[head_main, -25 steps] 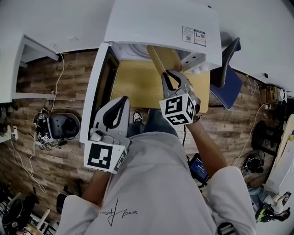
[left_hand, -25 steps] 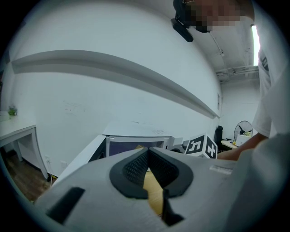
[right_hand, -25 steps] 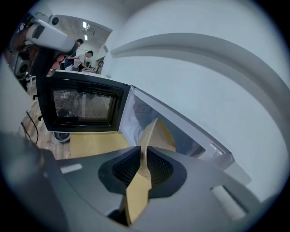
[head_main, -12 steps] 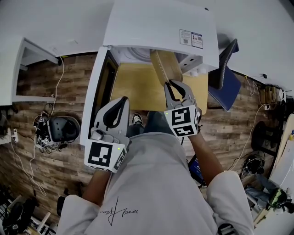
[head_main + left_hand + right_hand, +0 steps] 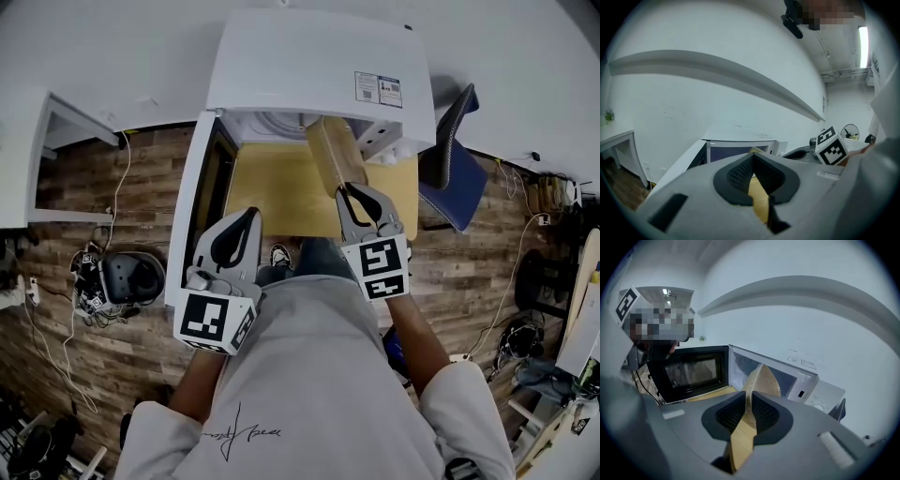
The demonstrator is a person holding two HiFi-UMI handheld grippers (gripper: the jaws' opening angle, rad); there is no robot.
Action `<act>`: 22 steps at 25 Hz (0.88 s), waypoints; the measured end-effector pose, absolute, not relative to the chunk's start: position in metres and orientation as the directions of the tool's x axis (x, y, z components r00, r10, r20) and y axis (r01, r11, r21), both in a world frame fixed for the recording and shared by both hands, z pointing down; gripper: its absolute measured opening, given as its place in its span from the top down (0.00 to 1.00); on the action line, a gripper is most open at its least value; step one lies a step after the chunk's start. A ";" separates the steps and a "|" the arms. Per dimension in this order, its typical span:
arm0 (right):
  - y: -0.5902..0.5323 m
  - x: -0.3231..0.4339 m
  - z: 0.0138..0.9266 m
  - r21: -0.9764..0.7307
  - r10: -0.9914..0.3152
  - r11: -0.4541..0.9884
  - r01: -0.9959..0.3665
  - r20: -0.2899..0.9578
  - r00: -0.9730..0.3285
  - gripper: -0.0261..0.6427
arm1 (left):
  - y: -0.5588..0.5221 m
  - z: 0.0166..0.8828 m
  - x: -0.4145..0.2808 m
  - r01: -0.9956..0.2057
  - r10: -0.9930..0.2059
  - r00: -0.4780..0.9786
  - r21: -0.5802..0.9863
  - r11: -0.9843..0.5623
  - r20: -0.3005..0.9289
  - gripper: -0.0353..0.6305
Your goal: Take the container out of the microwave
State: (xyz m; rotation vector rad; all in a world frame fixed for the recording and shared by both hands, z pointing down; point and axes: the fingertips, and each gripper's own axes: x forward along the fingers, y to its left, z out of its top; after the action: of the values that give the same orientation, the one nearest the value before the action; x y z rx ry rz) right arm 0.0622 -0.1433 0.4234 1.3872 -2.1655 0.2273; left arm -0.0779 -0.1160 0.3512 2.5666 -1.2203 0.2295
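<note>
Clamping the tan container [image 5: 330, 150] by its thin wall, the right gripper [image 5: 354, 191] is holding it tipped up on edge, with its jaws pressing on the wall from both sides. The container is hanging at the mouth of the white microwave [image 5: 309, 61], with its far end just under the front edge of the microwave's top, over the wooden table [image 5: 272, 187]. Whether it is touching the table cannot be told. The microwave's door [image 5: 192, 206] is standing wide open to the left, showing the pale cavity behind the container. The left gripper [image 5: 247, 219] is hovering low beside the door, near the table's front corner, with its jaws closed tip to tip and gripping nothing. A blue chair [image 5: 457, 173] is standing just right of the microwave.
</note>
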 end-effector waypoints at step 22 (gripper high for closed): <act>-0.111 0.062 0.374 -0.009 -0.831 0.395 -0.919 0.423 -0.361 0.88 | -0.110 0.348 -0.080 -0.773 -0.727 0.635 0.213 -0.598 0.261 0.96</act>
State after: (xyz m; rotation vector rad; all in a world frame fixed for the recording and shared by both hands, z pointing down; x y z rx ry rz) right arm 0.0622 -0.1114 0.3739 1.5161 -2.3068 0.3479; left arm -0.0802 -0.1102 0.3477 2.5532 -1.2065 0.2114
